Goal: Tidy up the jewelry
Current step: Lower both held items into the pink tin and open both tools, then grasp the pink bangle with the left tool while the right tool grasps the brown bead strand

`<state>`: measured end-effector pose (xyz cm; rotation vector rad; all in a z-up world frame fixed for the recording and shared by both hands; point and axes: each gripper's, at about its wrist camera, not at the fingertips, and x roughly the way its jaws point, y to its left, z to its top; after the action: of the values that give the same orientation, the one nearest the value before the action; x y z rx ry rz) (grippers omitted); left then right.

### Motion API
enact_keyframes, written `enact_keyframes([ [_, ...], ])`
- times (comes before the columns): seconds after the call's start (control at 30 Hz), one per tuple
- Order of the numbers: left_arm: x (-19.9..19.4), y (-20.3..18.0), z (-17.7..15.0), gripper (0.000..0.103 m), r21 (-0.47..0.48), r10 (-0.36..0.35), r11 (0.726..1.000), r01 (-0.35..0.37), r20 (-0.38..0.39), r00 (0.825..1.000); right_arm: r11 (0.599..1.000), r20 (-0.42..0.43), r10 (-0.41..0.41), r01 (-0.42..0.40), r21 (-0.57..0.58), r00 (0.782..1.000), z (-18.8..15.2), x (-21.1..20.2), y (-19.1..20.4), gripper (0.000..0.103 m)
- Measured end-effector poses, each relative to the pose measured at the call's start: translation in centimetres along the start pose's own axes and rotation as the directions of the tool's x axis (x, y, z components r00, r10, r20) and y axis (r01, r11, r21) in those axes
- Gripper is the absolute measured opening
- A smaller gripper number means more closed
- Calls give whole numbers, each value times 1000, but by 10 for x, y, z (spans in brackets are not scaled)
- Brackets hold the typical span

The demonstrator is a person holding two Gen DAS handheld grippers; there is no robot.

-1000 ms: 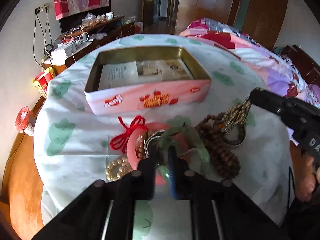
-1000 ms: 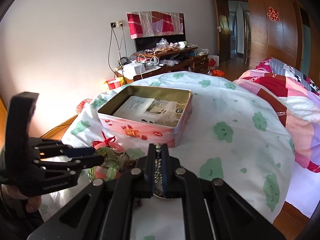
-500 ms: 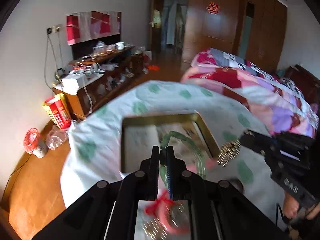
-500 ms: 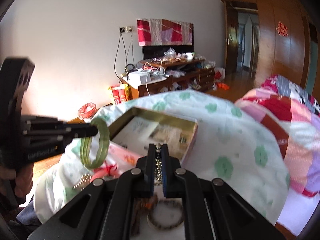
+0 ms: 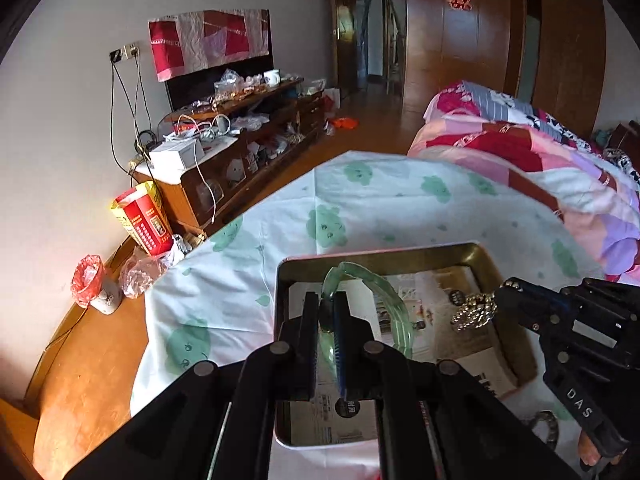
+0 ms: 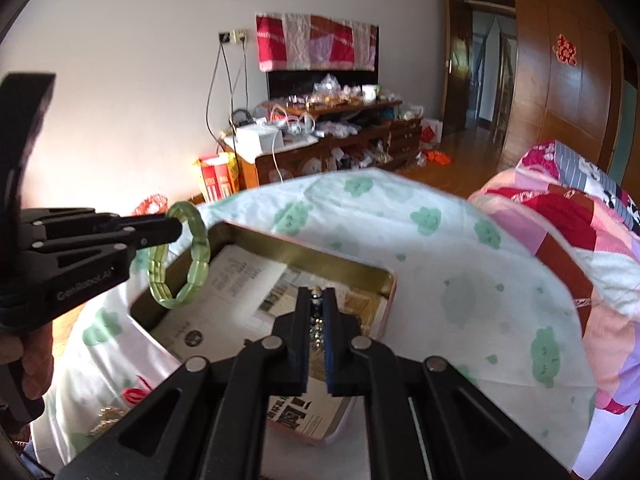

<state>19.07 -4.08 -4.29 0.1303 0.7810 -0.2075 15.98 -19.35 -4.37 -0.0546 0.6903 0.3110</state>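
My left gripper (image 5: 327,300) is shut on a green jade bangle (image 5: 386,292) and holds it over the open pink tin box (image 5: 280,280). The bangle also shows in the right wrist view (image 6: 192,256), hanging above the tin's left corner. My right gripper (image 6: 316,294) is shut on a beaded silver-gold bracelet (image 6: 317,320) above the tin (image 6: 320,258). That bracelet shows in the left wrist view (image 5: 474,312), dangling over the tin's right half. The tin is lined with newspaper (image 5: 424,300).
The tin sits on a round table with a white cloth with green prints (image 5: 360,208). More jewelry lies on the cloth near the front (image 6: 108,416). A bed with a pink quilt (image 5: 540,160) stands to the right, a cluttered wooden cabinet (image 5: 240,148) to the left.
Both grippers lifted their bracelets off the pile and moved forward. They now hold them over the open tin instead of before it.
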Motion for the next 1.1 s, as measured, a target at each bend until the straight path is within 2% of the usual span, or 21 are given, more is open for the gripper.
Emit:
enact_keyframes([
  [0.07,9,-1,-3,8,3,0,1000,0,-29,1000,1000,-10,-10,10,5,1000,-5,6,-2,8],
  [0.1,13,1,-4,12,-6,0,1000,0,-46,999,1000,-13,-16,17,8,1000,-6,9,-3,8],
  [0.17,14,1,-7,28,-11,-6,1000,5,-56,998,1000,-22,-13,14,21,1000,-10,11,-5,9],
  [0.23,8,0,-10,58,-6,24,1000,-24,-31,999,999,-32,-27,28,24,999,-13,11,-7,24],
  [0.27,6,0,-11,62,-4,27,1000,-27,-22,999,999,-30,-39,39,26,999,-15,10,-8,46],
  [0.3,2,0,-11,63,-2,25,1000,-25,-11,1000,998,-20,-50,51,35,999,-17,6,-9,59],
  [0.57,-16,4,-23,63,-3,23,1000,-23,-13,1000,995,-12,-62,63,72,998,-23,-12,-12,59],
  [0.9,-50,8,-78,63,7,74,997,-74,-40,996,996,-26,-69,70,52,997,-55,-42,-8,59],
  [1.1,-61,7,-108,63,-9,70,997,-71,-74,995,993,-48,-96,99,64,994,-82,-59,-14,59],
])
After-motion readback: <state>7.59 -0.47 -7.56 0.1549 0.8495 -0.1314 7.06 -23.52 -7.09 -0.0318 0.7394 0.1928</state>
